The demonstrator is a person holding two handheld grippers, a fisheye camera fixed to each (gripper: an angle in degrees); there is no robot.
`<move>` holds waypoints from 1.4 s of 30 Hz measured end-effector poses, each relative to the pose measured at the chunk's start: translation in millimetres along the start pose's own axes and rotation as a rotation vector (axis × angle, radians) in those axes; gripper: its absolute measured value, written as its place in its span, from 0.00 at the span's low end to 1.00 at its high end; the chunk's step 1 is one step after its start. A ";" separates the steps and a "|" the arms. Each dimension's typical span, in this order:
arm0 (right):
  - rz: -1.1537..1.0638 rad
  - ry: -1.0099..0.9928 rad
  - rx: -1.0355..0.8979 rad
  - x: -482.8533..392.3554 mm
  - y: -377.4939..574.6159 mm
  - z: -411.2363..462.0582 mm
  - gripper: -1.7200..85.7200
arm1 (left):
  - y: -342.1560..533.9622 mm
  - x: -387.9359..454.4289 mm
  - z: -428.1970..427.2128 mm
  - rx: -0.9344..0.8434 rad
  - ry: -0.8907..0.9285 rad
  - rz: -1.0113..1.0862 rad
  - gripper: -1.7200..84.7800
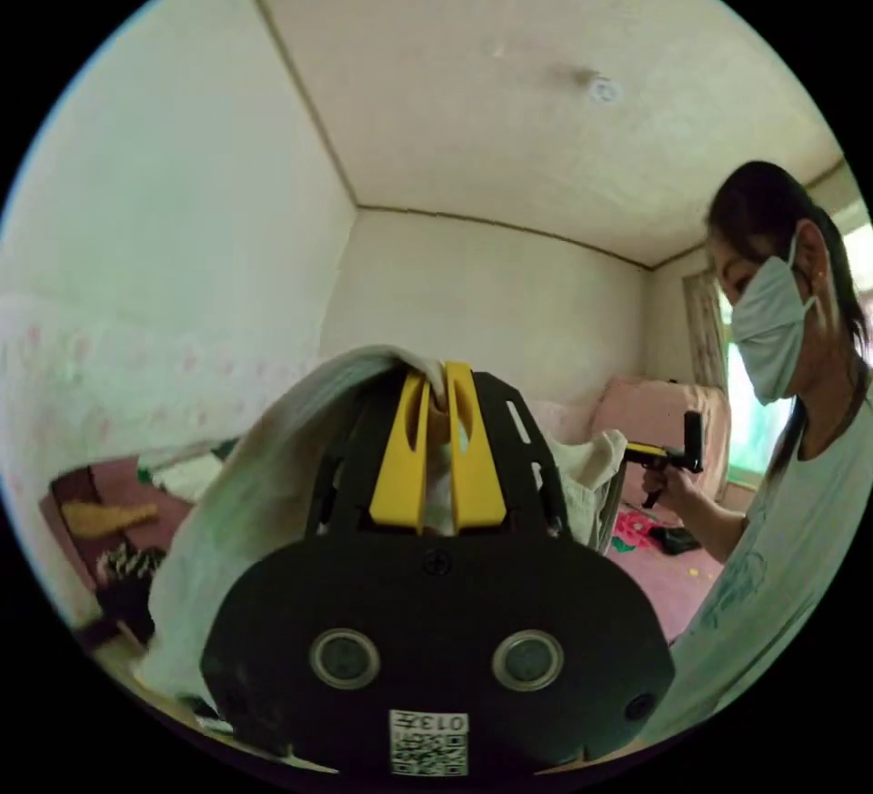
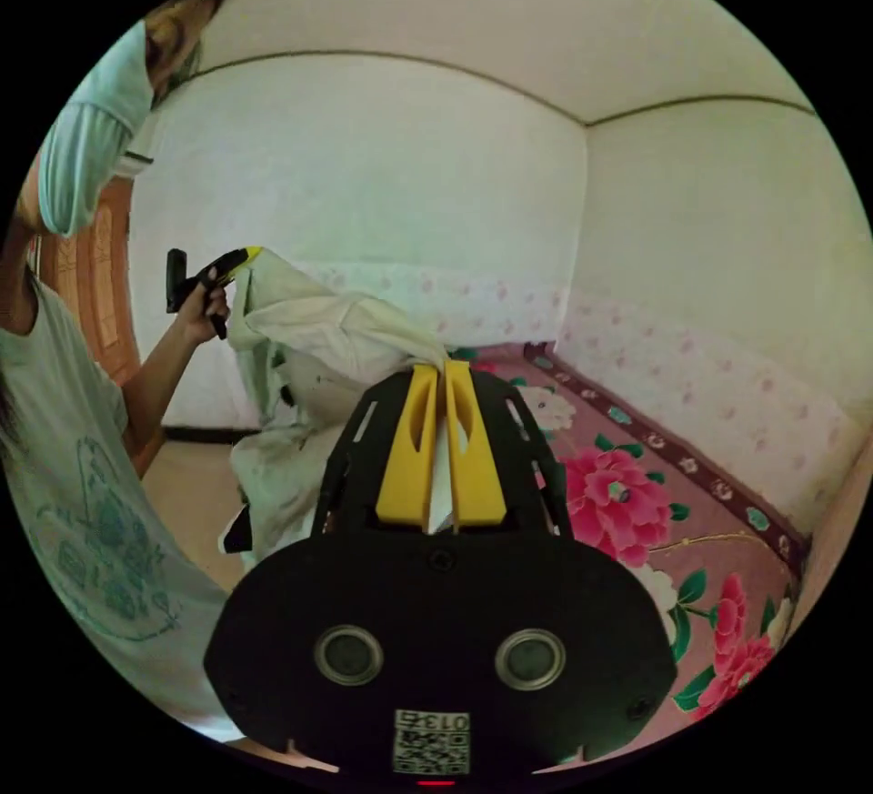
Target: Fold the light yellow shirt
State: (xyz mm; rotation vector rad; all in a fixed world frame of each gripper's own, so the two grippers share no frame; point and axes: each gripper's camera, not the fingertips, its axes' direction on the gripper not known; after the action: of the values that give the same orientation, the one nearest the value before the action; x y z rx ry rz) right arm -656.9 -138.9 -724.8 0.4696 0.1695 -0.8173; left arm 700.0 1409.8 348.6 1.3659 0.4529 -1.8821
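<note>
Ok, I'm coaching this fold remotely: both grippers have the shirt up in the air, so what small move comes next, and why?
Probably lower both hands toward the floral bedding to lay the shirt flat. The left gripper and right gripper are each shut on an edge, and the cloth hangs bunched between them, too crumpled to fold in the air.

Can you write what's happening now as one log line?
left gripper: shut on shirt | right gripper: shut on shirt | shirt: held up, unfolded

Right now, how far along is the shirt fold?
Done: the light yellow shirt is picked up, held in the air. In hand: left gripper and right gripper each pinch an edge, with cloth strung between them and sagging. Left: no fold is visible yet; it still needs laying out on the floral-covered surface and folding.
</note>
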 end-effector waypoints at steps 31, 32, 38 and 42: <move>0.319 1.205 -0.077 -207.2 454.9 -767.1 0.03 | 6.9 509.9 383.6 -0.398 1.240 -0.010 0.05; 0.352 1.253 -0.078 -197.8 464.9 -767.4 0.03 | 12.9 532.8 418.5 -0.432 1.269 -0.040 0.05; 0.136 1.551 -0.075 -267.9 406.1 -727.3 0.03 | -47.7 582.2 486.8 -0.266 1.429 -0.036 0.05; -0.021 1.516 -0.109 -348.1 381.6 -649.0 0.03 | -87.6 540.0 504.1 -0.114 1.529 0.025 0.05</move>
State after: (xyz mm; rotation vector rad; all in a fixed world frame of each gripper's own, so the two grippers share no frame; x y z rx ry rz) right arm -591.0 617.7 -1058.1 0.9050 1.6041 -0.3113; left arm 227.1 935.7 24.6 2.4702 1.1836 -0.4151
